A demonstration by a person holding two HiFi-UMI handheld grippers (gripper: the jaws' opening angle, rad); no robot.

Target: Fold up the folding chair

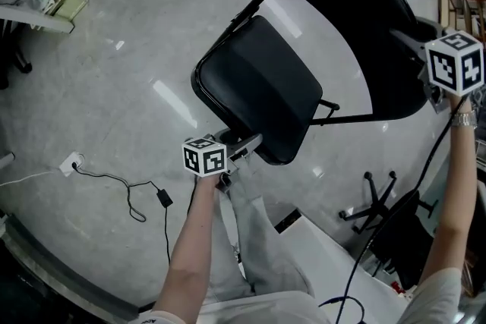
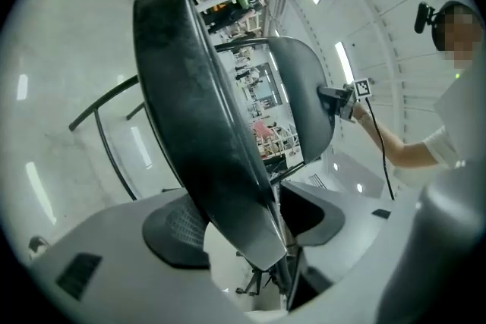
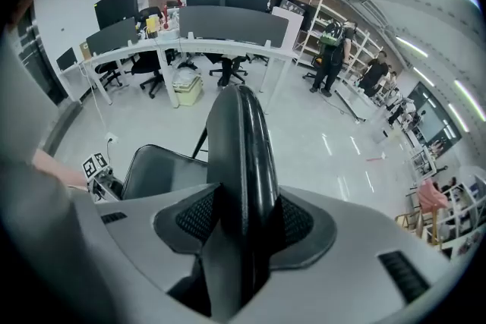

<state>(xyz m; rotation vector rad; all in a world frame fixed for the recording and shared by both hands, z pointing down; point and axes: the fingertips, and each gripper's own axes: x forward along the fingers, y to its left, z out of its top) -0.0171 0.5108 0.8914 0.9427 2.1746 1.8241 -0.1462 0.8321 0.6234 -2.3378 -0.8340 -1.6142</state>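
Left tongs [image 2: 247,228] are spread wide but clamped across the front edge of the seat [image 2: 190,102], which sits tipped up. Right tongs [image 3: 243,220] are pinched narrower over the top rim of the backrest [image 3: 241,148]. The folding chair [image 1: 258,80] stands on the floor [image 1: 114,87], upper middle of the head view. My guess: stiff metal frame, slick padding, not too heavy, so those 2 rigid edges look like the right handholds.

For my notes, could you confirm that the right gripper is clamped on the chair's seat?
Not quite: the right gripper is clamped on the chair's backrest, not its seat; the right gripper view shows this.
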